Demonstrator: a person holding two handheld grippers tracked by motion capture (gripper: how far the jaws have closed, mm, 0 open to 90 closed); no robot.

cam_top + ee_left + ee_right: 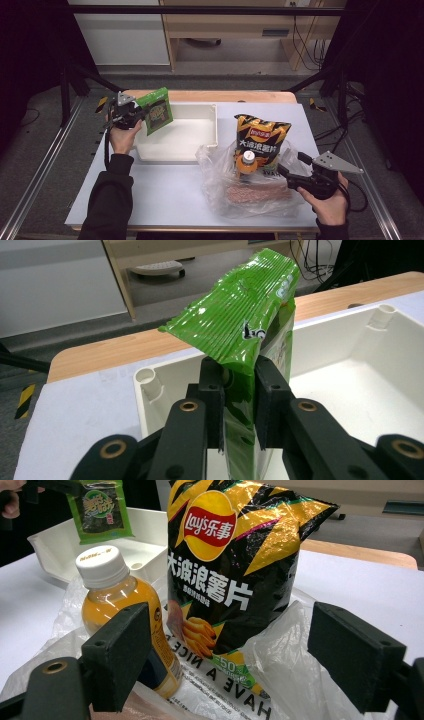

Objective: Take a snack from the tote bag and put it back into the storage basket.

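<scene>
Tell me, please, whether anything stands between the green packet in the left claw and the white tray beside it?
Nothing visible does. The left claw holds the green packet above the near-left rim of the white tray, whose inside looks bare. The chip bag, bottle and plastic bag lie off to the right.

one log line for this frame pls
left gripper: shut on green foil snack packet | over white plastic tray | right gripper: open, by clear plastic bag

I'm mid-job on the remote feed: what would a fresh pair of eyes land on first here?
The green packet pinched in the left gripper, held over the left end of the white tray. Then the black-and-yellow chip bag and orange bottle in the clear plastic bag, with the right gripper open beside them.
</scene>
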